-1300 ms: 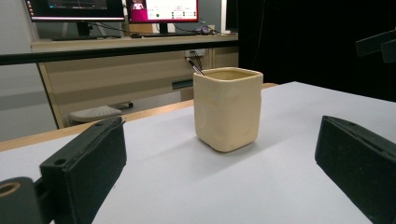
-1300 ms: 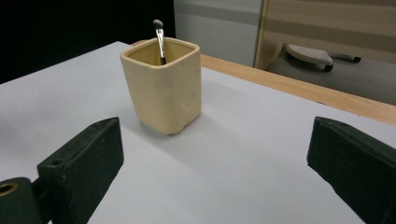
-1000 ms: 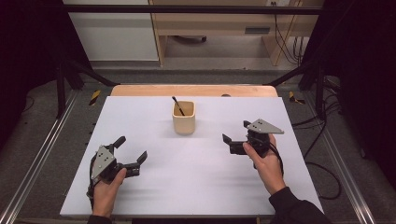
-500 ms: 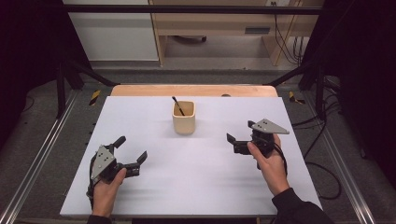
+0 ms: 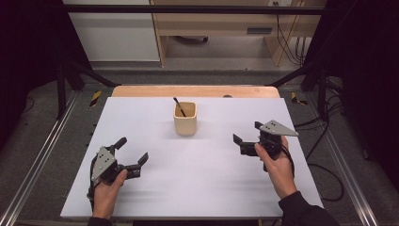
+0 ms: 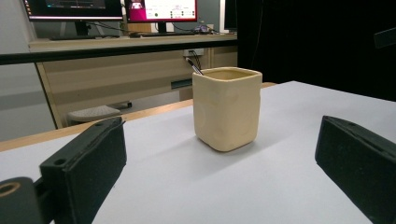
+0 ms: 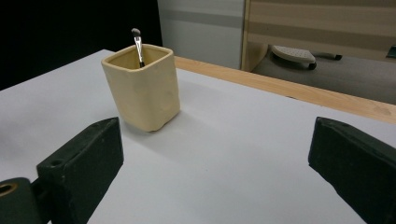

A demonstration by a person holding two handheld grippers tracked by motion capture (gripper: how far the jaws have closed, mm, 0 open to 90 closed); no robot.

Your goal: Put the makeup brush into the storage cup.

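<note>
A cream, square-sided ceramic cup [image 5: 185, 119] holding a thin dark-handled brush [image 5: 179, 107] stands at the white worktop's [image 5: 197, 174] twelve o'clock. Both hand-held grippers, left [image 5: 133, 157] and right [image 5: 245, 135], gape empty. The cup looks rigid, smooth, breakable: grip opposite walls; the brush looks light

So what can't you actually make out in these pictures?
- Lower part of the brush: hidden by the cup wall, all views.
- Cup's bottom inside: too dark in the high view.
- Brush tip: cut off behind the rim, left gripper view.
- Monitor text: too small, left gripper view.
</note>
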